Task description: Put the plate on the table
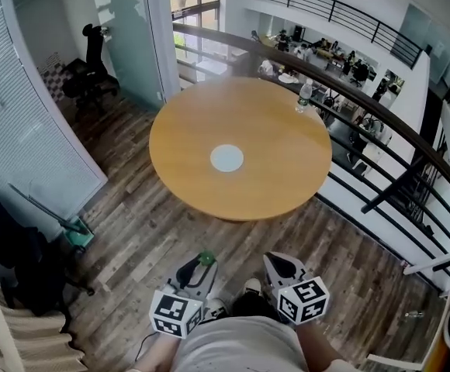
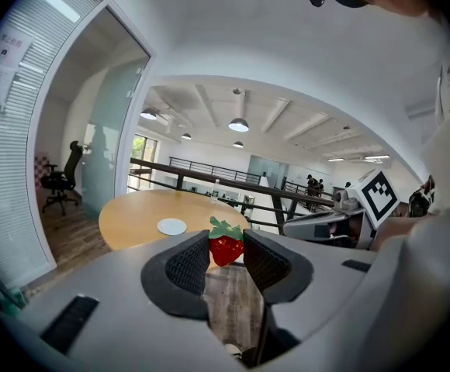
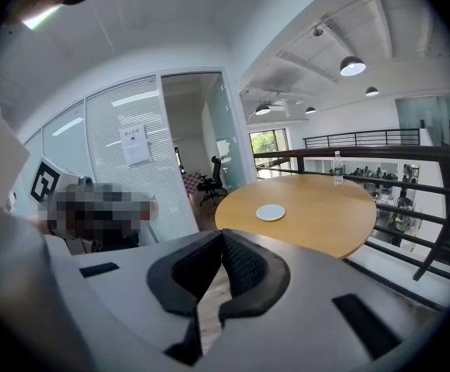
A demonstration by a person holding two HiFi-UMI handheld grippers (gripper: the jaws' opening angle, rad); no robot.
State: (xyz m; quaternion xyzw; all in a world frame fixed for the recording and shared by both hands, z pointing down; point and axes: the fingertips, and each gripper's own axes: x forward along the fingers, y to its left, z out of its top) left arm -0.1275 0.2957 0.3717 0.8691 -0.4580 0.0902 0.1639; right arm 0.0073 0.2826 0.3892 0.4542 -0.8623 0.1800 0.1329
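Lying near the middle of the round wooden surface point(image 1: 275, 122), the white plate point(image 1: 226, 158) is well apart from both claws. Before the surface's near edge, the left claw point(image 1: 200, 263) is grasping a red strawberry point(image 2: 226, 248); the right claw point(image 3: 222, 239) is clenched on nothing.

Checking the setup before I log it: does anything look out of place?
The left claw grips a strawberry, which is odd for a plate task. The plate already lies flat on the table. Nothing looks spilled or askew.
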